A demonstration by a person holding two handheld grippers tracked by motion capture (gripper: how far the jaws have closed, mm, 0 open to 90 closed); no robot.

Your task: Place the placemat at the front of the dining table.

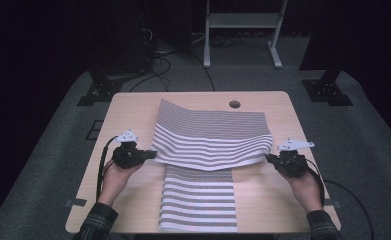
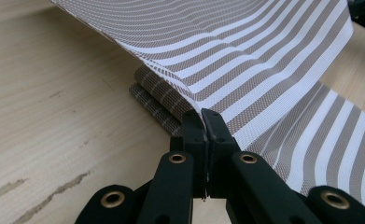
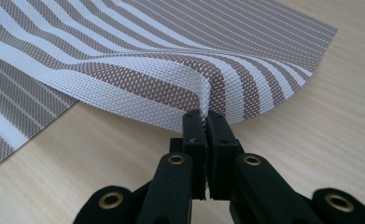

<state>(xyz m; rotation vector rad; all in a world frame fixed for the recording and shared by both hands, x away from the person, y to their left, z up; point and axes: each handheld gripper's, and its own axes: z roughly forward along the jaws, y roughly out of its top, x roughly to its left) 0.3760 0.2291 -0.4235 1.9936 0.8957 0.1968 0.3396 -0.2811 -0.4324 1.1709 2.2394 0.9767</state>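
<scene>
The striped mat (image 1: 210, 145) in front of me is a woven mesh sheet, brown and white bands running across it, some bands broad and some fine as pinstripes. It lies in the middle of the pale wood worktop (image 1: 133, 107), folded so that one part stretches toward me as a narrow strip reaching the near edge, while a wider part sits crosswise over the strip's far end. That wider part has its long axis running from my left to my right, and the narrow strip points straight at me; the stripes on both run left to right. My left tool (image 1: 150, 154) comes in from the left with my palm under it and my forearm angled up from the near edge; its jaws are pressed together on the near left corner of the wide part, and in the left gripper view (image 2: 202, 114) the cloth rises out of the pinch above two folded layers lying on the wood. My right tool (image 1: 269, 157) mirrors it on the other side, jaws clamped on the near right corner, where in the right gripper view (image 3: 204, 114) the edge buckles upward into a soft hump just beyond the tips. The front edge between my two tools is lifted slightly off the strip beneath it.
</scene>
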